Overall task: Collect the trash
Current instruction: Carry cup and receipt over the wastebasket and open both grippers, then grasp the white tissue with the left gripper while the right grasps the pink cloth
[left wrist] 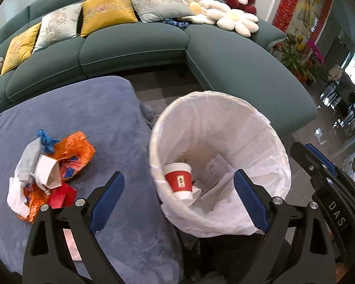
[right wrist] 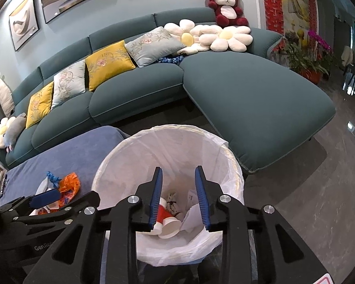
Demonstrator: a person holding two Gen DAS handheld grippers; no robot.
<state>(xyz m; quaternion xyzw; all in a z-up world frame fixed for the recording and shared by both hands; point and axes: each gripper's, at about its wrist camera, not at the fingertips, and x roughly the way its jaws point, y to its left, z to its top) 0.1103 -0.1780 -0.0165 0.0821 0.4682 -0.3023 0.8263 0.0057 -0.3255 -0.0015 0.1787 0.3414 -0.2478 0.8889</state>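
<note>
Left tongs (left wrist: 178,200) spread wide and empty, poised nearer the trash pile (left wrist: 51,174) on the blue surface (left wrist: 120,127), off to their left. Right tongs (right wrist: 178,198) parted, nothing pinched, over the lined bin (right wrist: 234,165); red cup (right wrist: 162,215) apparently already inside.

Cup (left wrist: 178,181) in bin (left wrist: 279,156), wrappers (left wrist: 66,156) on table (left wrist: 111,118) left.
</note>
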